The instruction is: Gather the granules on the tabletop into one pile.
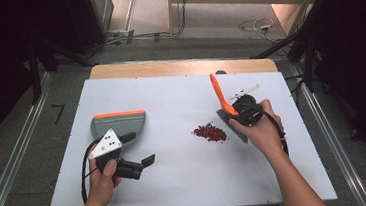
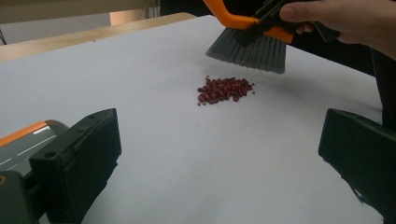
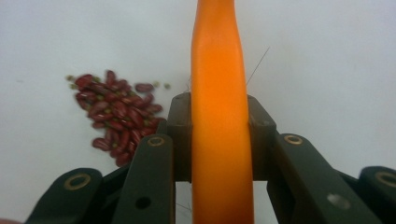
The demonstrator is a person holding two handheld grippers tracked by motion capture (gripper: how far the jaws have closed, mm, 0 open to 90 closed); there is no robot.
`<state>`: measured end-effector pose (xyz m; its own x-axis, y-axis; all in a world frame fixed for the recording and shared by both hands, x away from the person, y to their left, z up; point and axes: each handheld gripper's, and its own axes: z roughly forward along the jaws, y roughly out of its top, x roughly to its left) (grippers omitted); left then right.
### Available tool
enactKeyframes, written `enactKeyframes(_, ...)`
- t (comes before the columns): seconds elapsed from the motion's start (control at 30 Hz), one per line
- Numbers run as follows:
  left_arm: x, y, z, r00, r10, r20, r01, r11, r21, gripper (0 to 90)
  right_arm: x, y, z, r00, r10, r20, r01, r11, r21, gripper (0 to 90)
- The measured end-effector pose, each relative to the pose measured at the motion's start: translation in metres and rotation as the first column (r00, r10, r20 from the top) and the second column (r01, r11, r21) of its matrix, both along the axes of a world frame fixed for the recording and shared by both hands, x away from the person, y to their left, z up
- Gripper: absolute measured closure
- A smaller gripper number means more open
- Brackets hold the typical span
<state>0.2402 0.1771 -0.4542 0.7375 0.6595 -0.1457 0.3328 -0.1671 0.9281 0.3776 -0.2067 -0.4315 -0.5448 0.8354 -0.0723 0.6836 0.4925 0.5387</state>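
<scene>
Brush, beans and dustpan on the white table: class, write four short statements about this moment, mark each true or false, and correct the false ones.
1. The right gripper is clamped on the orange handle of the brush. True.
2. The red beans lie inside the dustpan. False: they lie in a small heap on the white table, apart from the dustpan.
3. The left gripper holds the dustpan. False: its jaws stand open with nothing between them; the dustpan lies beside it.
4. The brush bristles hang just above the table, beyond the beans. True.
</scene>
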Motion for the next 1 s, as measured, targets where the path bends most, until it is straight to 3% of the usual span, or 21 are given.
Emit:
enactKeyframes(0.1, 0.0, -0.002, 0.0, 1.0, -0.004, 0.003, 0.004, 1.0, 0.003, 0.0, -0.001, 0.005, -0.014, 0.9977, -0.067, 0.002, 0.067, 0.997, -0.038, 68.5)
enactKeyframes(0.17, 0.0, -0.002, 0.001, 1.0, -0.004, 0.003, 0.004, 1.0, 0.005, 0.0, -0.002, 0.01, -0.017, 0.9972, -0.075, 0.006, 0.075, 0.997, -0.01, 68.5)
enactKeyframes(0.23, 0.0, -0.002, 0.0, 1.0, -0.003, 0.003, 0.003, 1.0, 0.007, 0.0, -0.004, 0.018, -0.018, 0.9962, -0.086, 0.013, 0.087, 0.996, -0.019, 68.6)
enactKeyframes(0.43, 0.0, 0.0, 0.0, 1.0, -0.002, 0.0, 0.002, 1.0, 0.005, 0.0, -0.009, 0.032, -0.019, 0.9972, -0.066, 0.036, 0.067, 0.997, -0.031, 68.6)
enactKeyframes(0.53, 0.0, 0.0, 0.0, 1.0, -0.001, 0.003, 0.001, 1.0, 0.004, 0.0, -0.008, 0.032, -0.019, 0.9977, -0.064, 0.021, 0.064, 0.998, 0.007, 68.6)
enactKeyframes(0.73, 0.0, 0.0, 0.001, 1.0, 0.001, 0.004, -0.001, 1.0, 0.005, 0.0, -0.008, 0.038, -0.018, 0.9985, -0.051, 0.02, 0.051, 0.999, 0.008, 68.6)
enactKeyframes(1.0, 0.0, 0.001, 0.0, 1.0, 0.004, 0.004, -0.004, 1.0, 0.003, 0.0, -0.009, 0.028, -0.01, 0.9979, -0.043, 0.047, 0.042, 0.999, 0.031, 68.5)
